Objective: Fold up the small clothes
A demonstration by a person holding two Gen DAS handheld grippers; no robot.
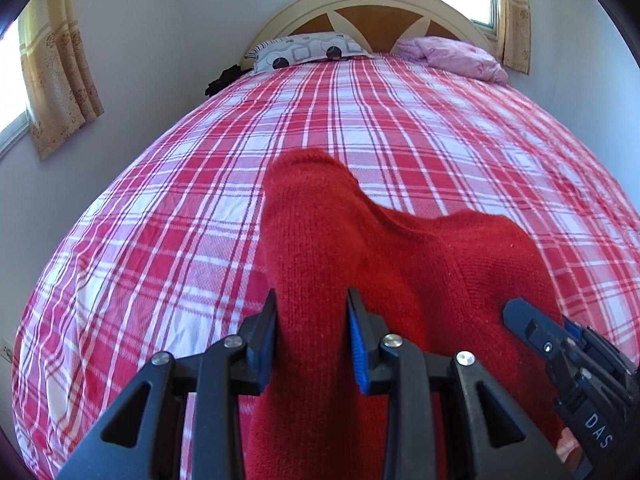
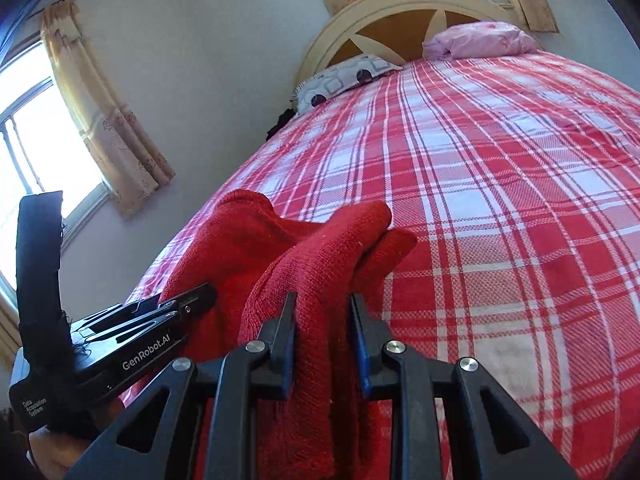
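A red knitted garment (image 1: 360, 260) is held up over the near edge of the bed with the red-and-white checked cover (image 1: 380, 120). My left gripper (image 1: 312, 304) is shut on one bunched part of it, cloth filling the gap between the fingers. My right gripper (image 2: 322, 304) is shut on another fold of the same garment (image 2: 304, 256). The right gripper (image 1: 560, 344) shows at the lower right of the left wrist view; the left gripper (image 2: 192, 300) shows at the lower left of the right wrist view. The garment's lower part hangs out of sight.
A patterned grey pillow (image 1: 304, 50) and a pink pillow (image 1: 452, 56) lie by the arched headboard (image 1: 372, 4). A dark item (image 1: 222, 78) sits at the bed's far left edge. Curtained windows (image 2: 36, 128) stand to the left and behind the headboard.
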